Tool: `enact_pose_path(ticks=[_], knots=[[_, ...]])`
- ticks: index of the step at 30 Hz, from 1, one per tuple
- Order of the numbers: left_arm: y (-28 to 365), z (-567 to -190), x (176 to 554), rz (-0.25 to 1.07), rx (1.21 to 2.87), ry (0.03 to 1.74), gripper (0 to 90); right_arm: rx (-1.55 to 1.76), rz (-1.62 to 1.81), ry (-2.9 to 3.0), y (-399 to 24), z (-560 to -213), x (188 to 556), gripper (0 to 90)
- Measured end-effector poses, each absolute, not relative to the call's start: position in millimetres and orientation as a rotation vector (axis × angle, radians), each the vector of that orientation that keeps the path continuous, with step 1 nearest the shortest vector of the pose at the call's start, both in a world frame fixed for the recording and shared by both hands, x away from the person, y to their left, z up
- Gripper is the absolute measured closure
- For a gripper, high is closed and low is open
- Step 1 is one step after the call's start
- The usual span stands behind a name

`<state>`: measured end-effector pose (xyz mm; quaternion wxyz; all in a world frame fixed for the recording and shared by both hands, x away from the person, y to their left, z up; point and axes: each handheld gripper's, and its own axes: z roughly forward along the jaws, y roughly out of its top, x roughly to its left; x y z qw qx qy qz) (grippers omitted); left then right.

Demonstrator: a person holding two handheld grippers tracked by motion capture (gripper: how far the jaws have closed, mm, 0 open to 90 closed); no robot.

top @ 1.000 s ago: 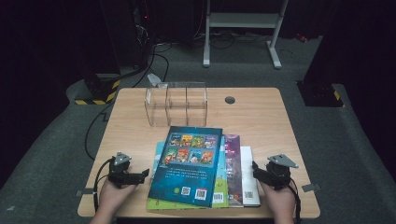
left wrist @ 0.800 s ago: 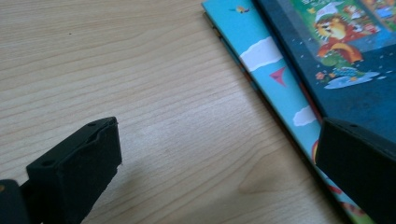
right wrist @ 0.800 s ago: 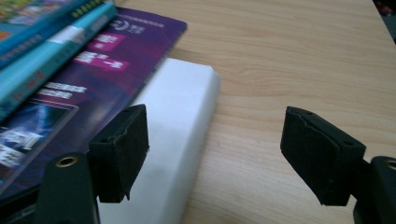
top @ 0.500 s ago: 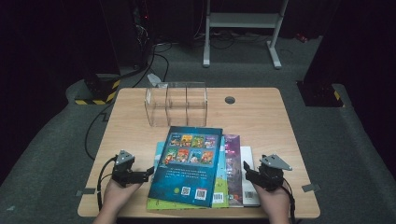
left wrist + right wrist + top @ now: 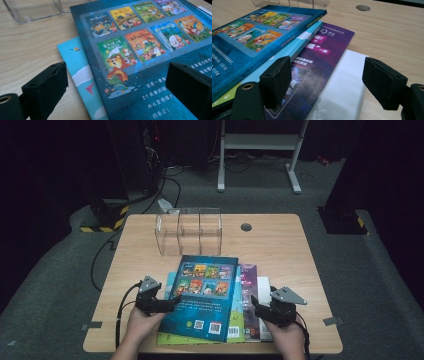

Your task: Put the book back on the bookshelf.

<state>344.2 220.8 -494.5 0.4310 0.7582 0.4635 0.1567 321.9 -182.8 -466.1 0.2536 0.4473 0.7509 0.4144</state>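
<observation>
A stack of books lies at the table's near middle. On top is a dark blue book [image 5: 205, 295] [image 5: 140, 57] [image 5: 249, 37], back cover up, with small cover pictures. Under it lie a light blue book [image 5: 80, 75] [image 5: 294, 47], a purple book [image 5: 248, 290] [image 5: 317, 65] and a white one [image 5: 263, 287] [image 5: 344, 90]. My left gripper [image 5: 172, 304] [image 5: 117, 92] stands open at the stack's left edge, its jaws astride the blue book's corner. My right gripper [image 5: 255, 305] [image 5: 327, 80] is open at the stack's right edge, over the purple and white books.
A clear plastic organiser [image 5: 190, 231] with three compartments stands behind the stack. A round cable hole [image 5: 245, 227] [image 5: 363, 7] sits in the wooden table [image 5: 280, 250] at the back right. Bare wood lies left and right of the books.
Both grippers have moved inward toward the book stack, the left one rightward onto its left edge and the right one leftward onto its right edge. The books have not moved.
</observation>
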Motion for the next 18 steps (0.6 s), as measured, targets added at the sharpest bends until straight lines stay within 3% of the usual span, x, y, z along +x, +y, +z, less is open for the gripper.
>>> enact_pose_path(ticks=[18], knots=[[220, -508, 341, 0.285, 1.936, 1.151, 6.4, 1.074, 1.127, 2.217, -114, -459, 324, 22.9]])
